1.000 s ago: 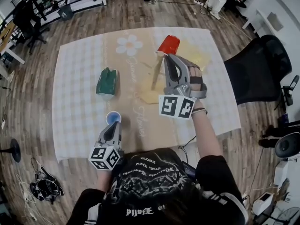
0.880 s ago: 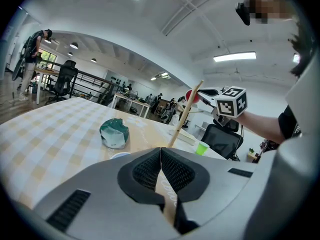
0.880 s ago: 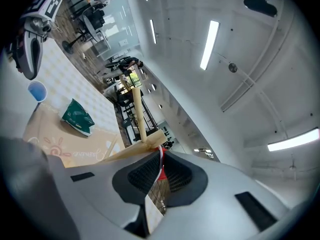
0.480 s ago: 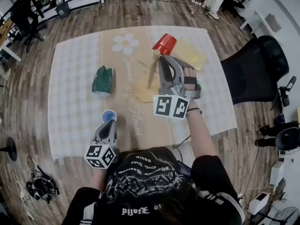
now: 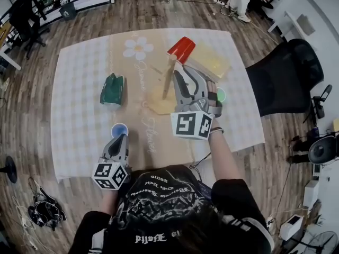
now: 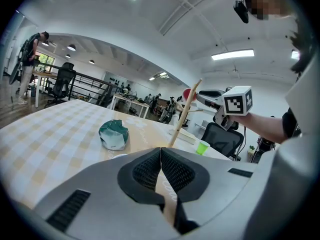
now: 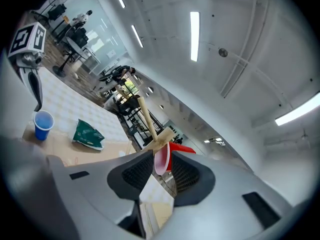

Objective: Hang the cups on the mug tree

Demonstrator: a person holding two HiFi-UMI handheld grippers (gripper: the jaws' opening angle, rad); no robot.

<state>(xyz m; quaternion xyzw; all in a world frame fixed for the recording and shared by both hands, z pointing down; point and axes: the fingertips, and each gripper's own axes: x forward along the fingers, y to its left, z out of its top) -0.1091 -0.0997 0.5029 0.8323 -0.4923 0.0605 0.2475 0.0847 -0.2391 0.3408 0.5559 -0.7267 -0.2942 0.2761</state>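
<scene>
A red cup [image 5: 181, 49] sits tipped on a peg near the top of the wooden mug tree [image 5: 168, 81]. My right gripper [image 5: 178, 72] is level with it. In the right gripper view the red cup [image 7: 180, 149] lies between the jaws of my right gripper [image 7: 161, 166], which have just been opening and stand open around its rim. A blue cup [image 5: 119, 129] stands upright on the table just ahead of my left gripper [image 5: 118, 143]. The left gripper [image 6: 161, 156] is shut with nothing in it.
A crumpled green bag [image 5: 113, 89] lies left of the tree. A small green cup [image 5: 221, 94] and a yellow flat box [image 5: 213, 62] sit to the right. The checked tablecloth [image 5: 79, 115] covers the table. An office chair [image 5: 283, 78] stands off its right edge.
The right gripper's jaws have spread apart around the red cup, which stays on the tree's peg. The left gripper has not moved.
</scene>
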